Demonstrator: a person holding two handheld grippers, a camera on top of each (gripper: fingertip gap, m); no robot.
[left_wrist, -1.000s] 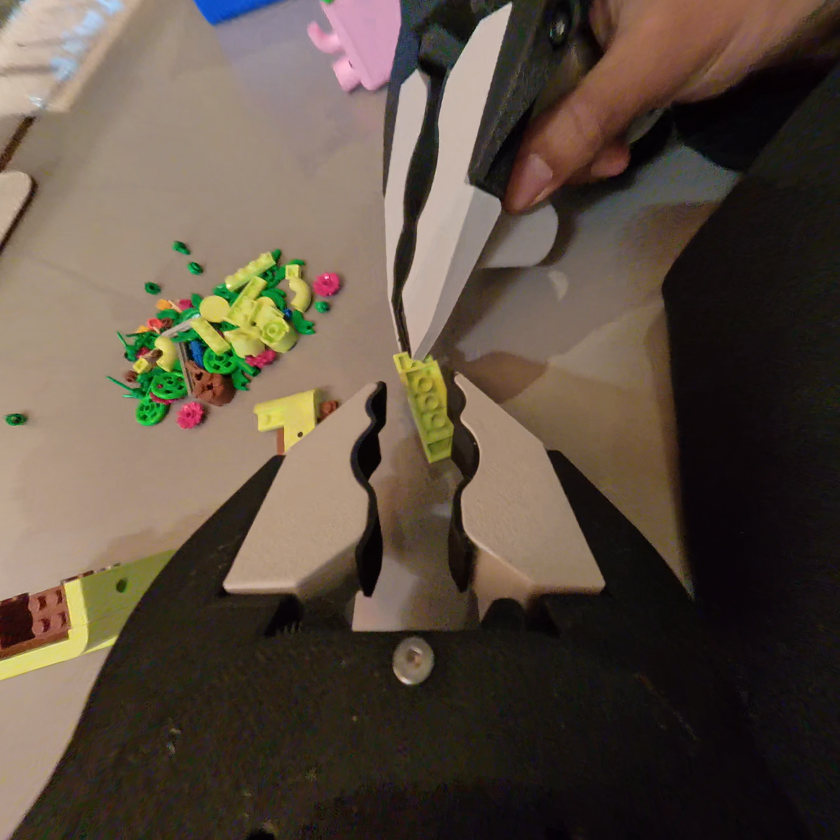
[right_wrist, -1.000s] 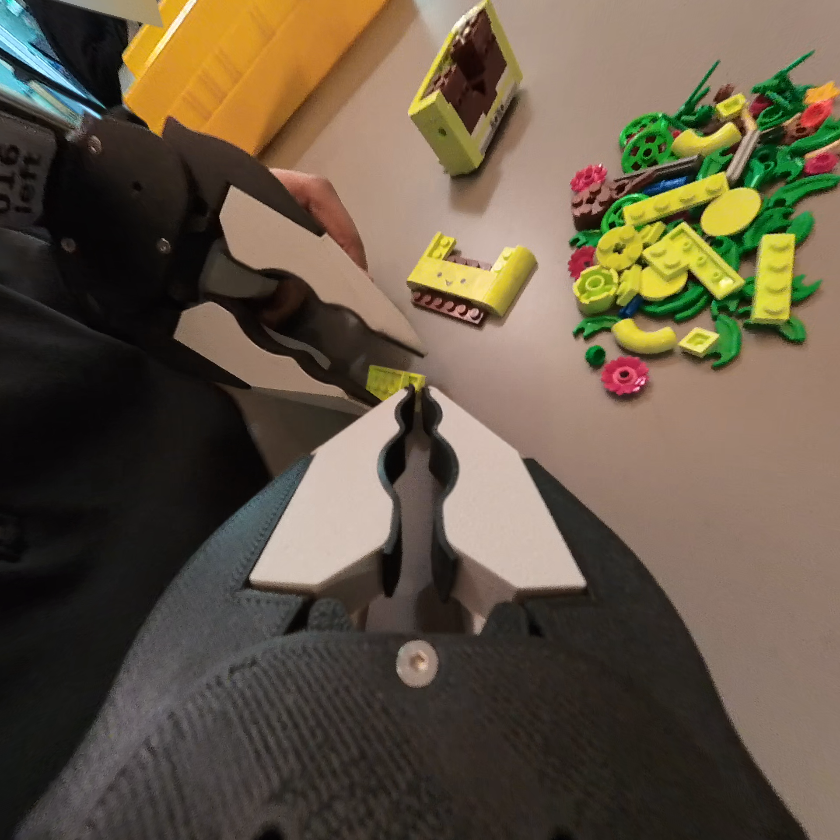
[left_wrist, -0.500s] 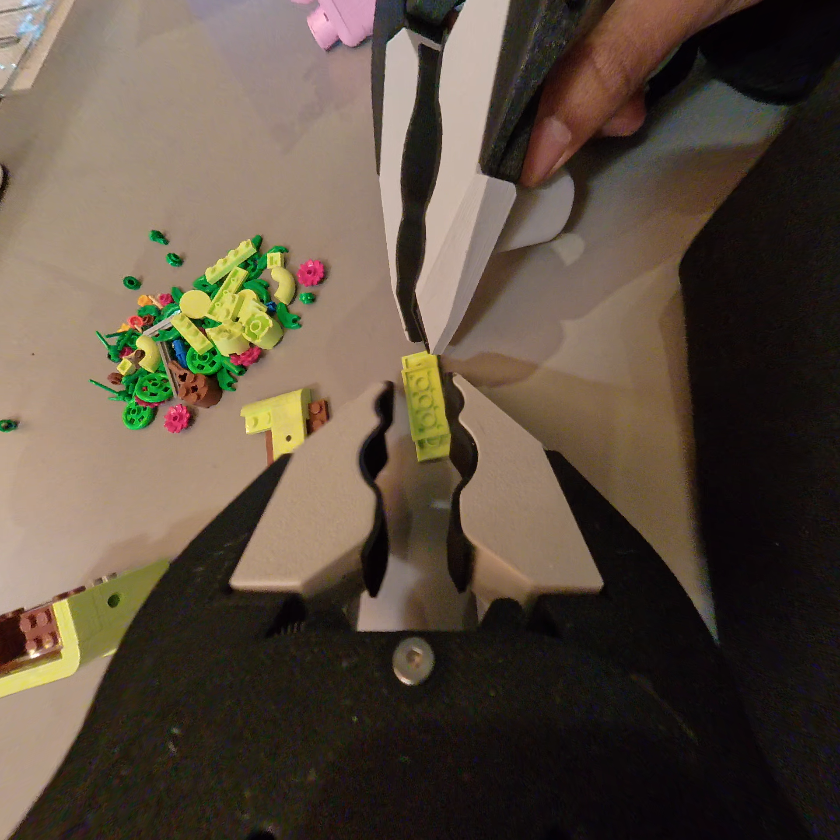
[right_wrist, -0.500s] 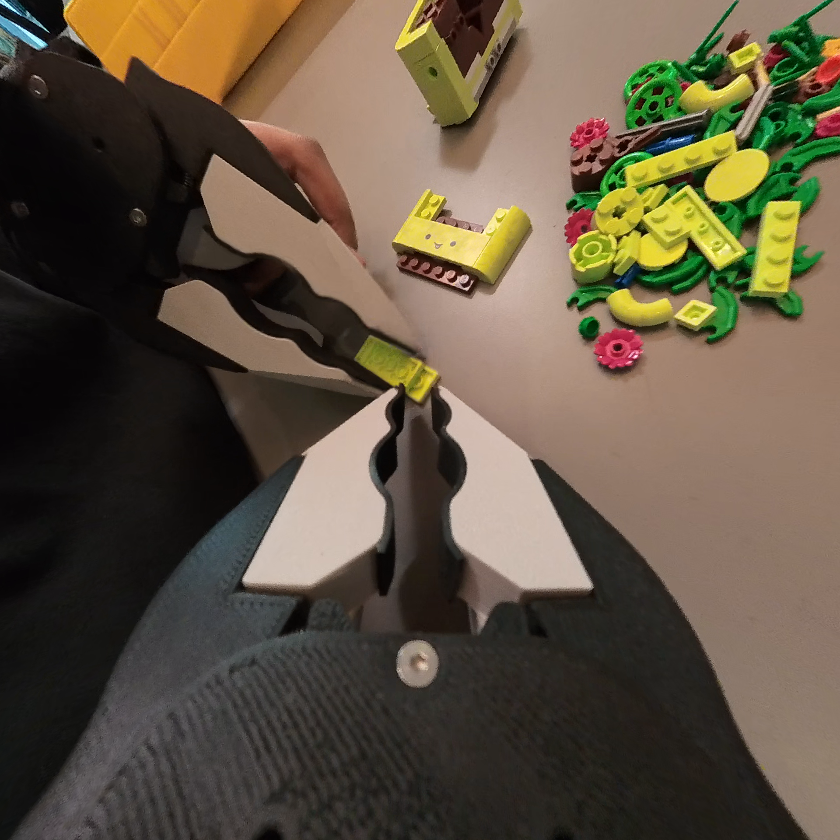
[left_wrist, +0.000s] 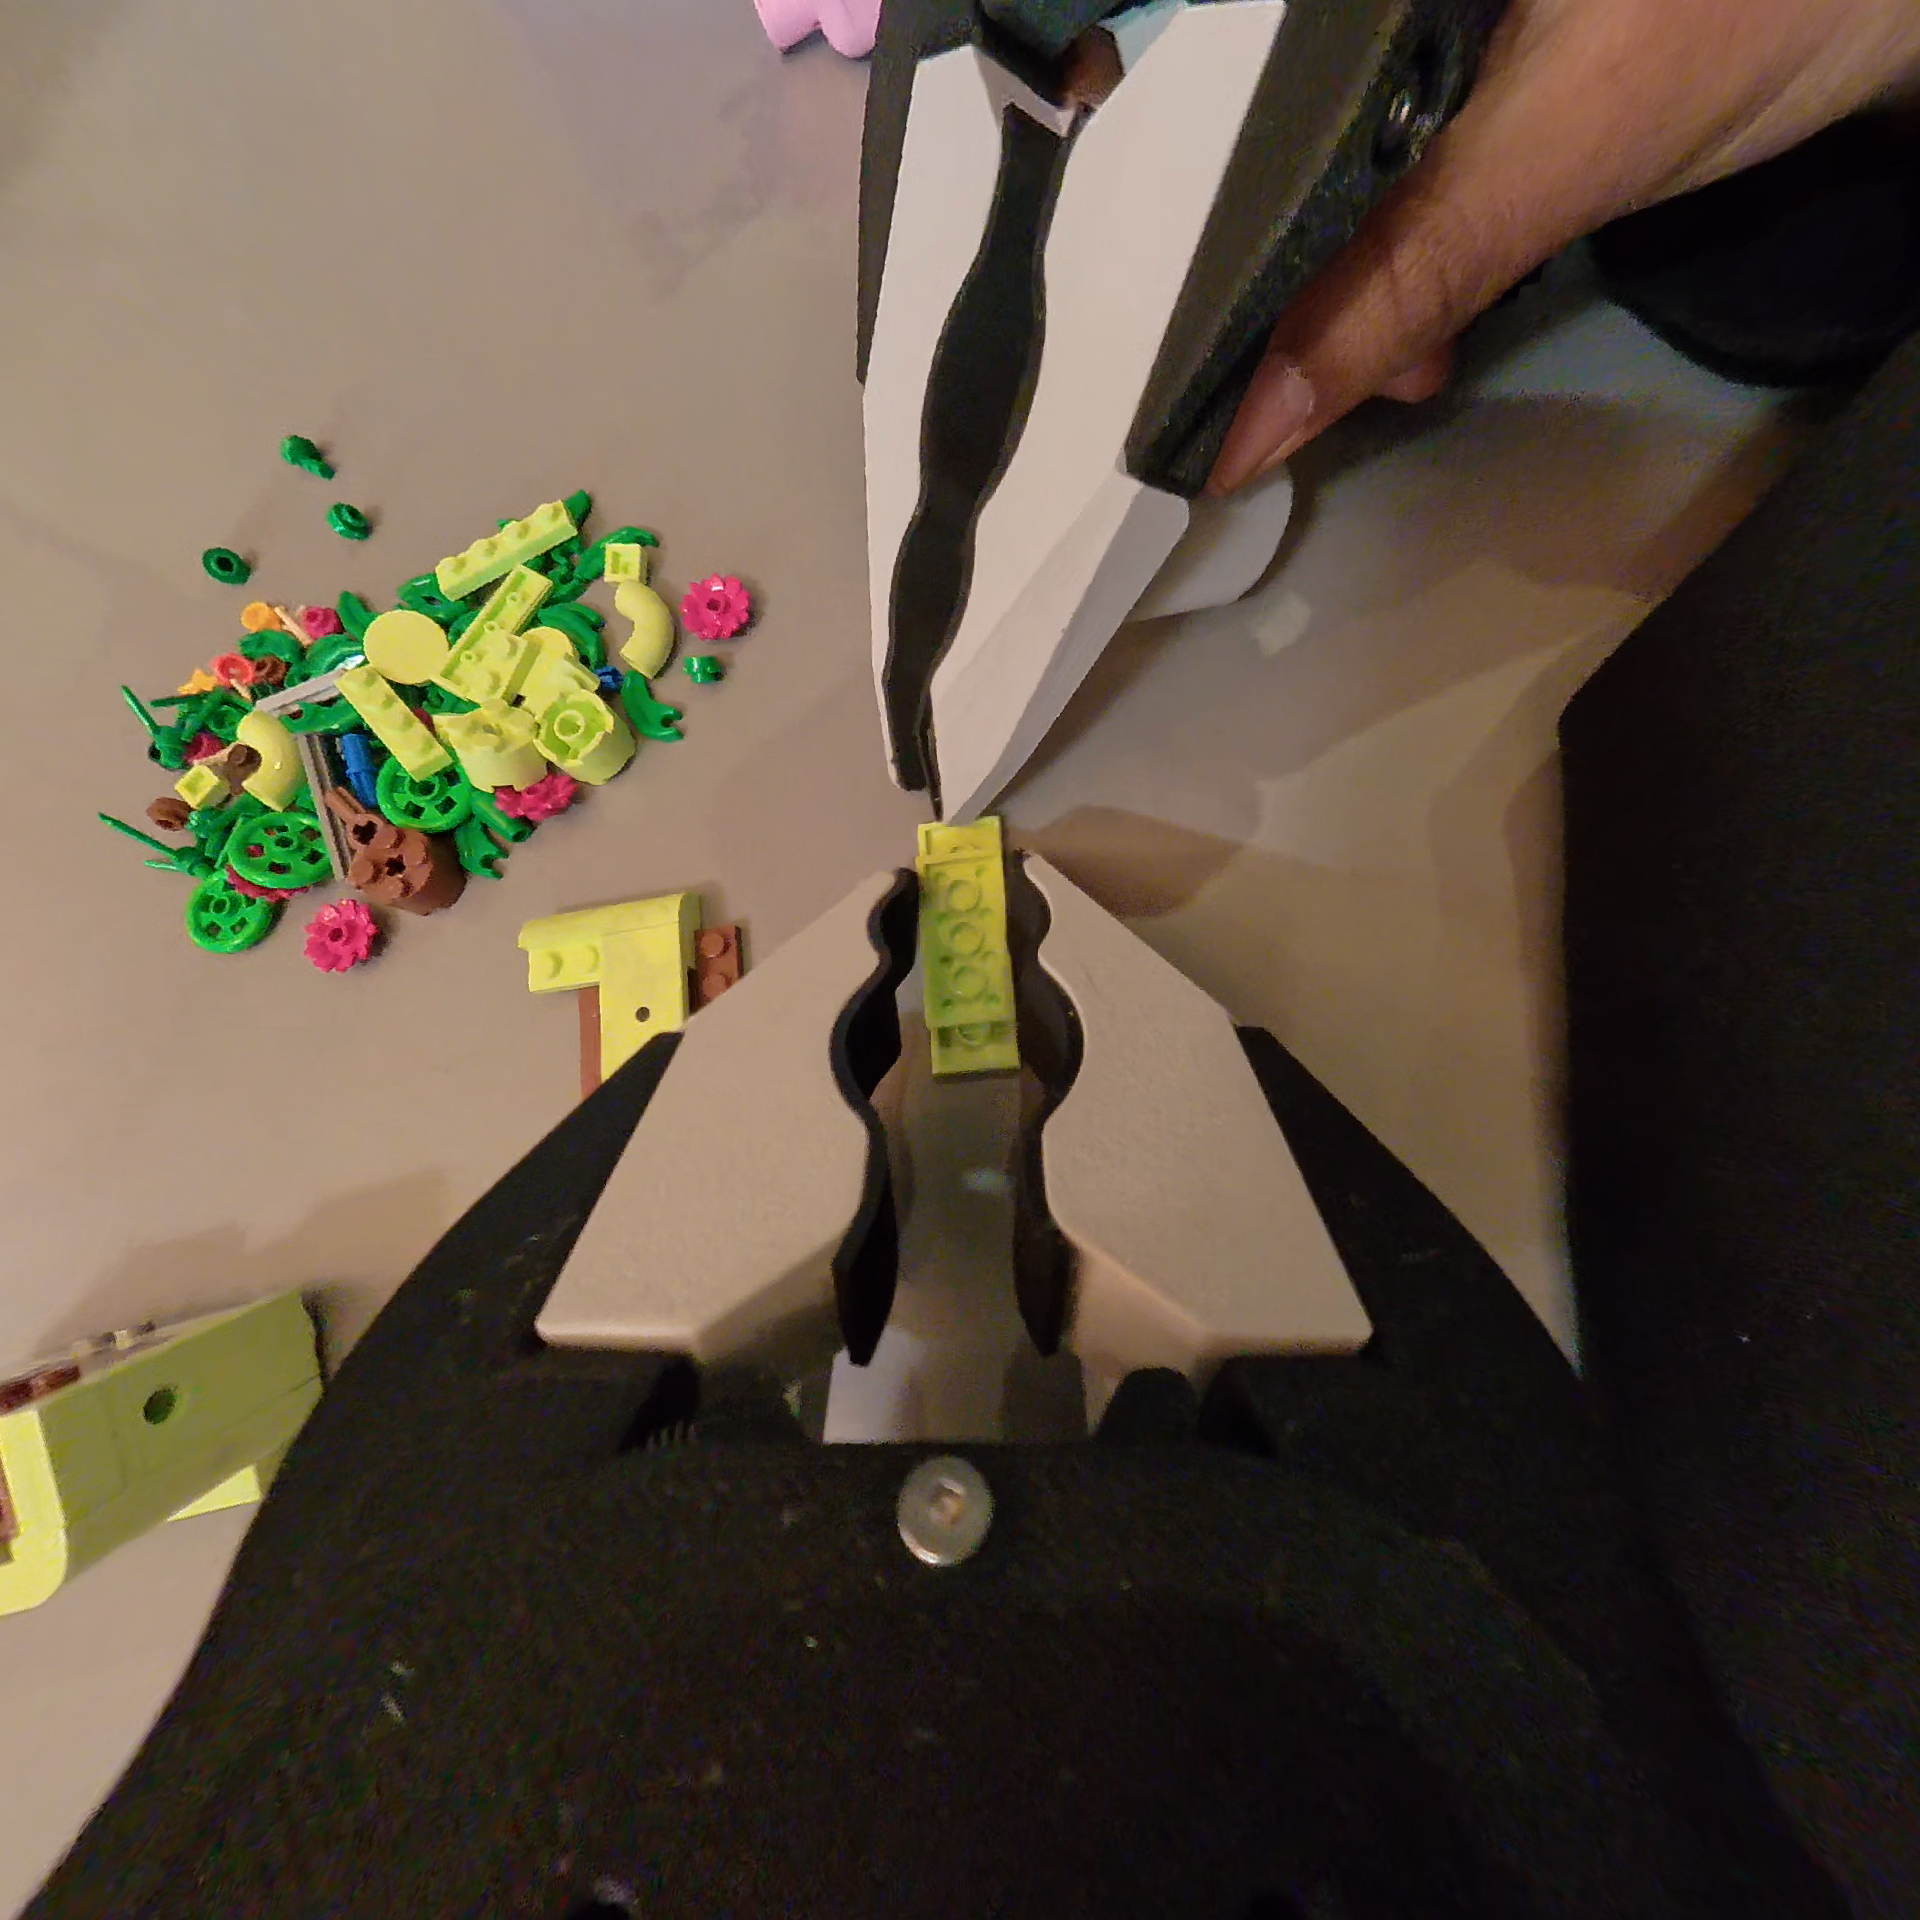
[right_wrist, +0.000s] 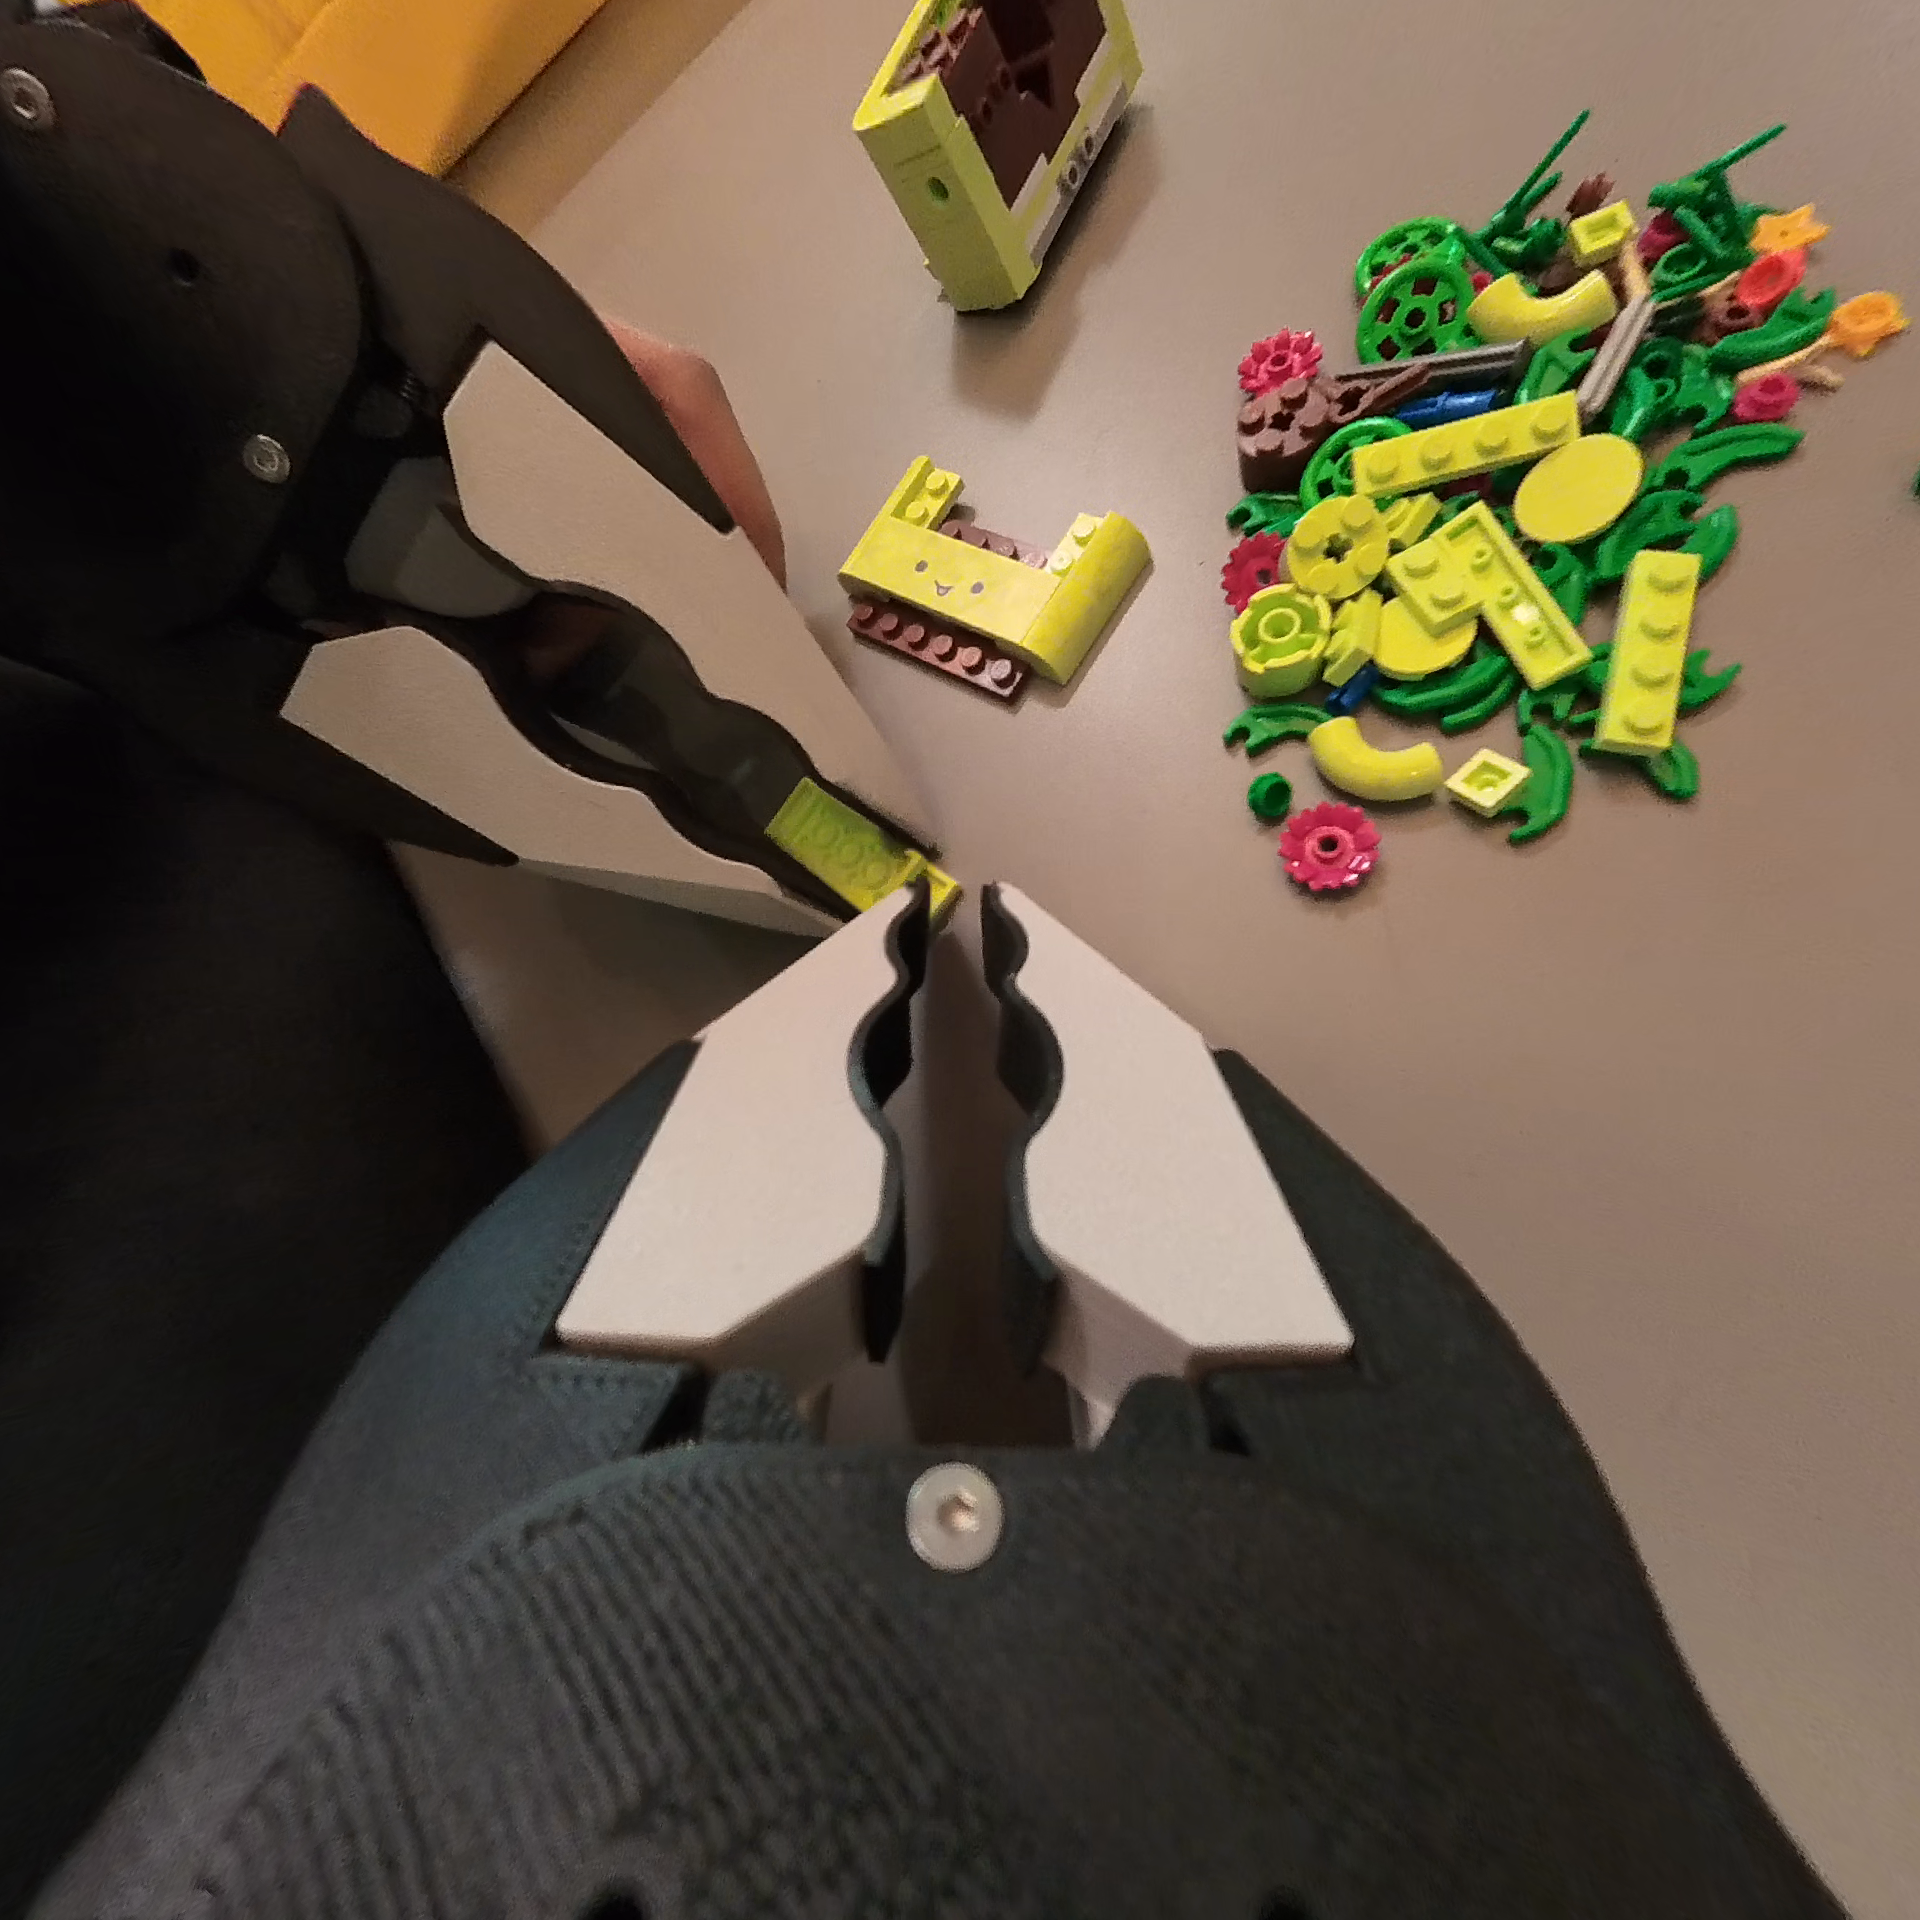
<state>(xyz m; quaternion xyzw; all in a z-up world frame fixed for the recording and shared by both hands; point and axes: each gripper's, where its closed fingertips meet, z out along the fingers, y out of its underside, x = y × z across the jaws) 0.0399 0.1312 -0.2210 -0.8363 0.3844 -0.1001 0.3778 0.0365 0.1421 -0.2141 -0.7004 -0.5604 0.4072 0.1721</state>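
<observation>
Left gripper: jaws closed around a lime-green studded brick, held above the grey table | Right gripper: jaws slightly apart, empty, tips right at the brick's end | Nearby: loose pile of green, yellow and pink pieces, small lime-and-brown build

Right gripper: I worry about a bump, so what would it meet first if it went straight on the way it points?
Probably the lime-green brick clamped in the left gripper, just off the right gripper tips; beyond lies bare table. Depth is unclear.
</observation>
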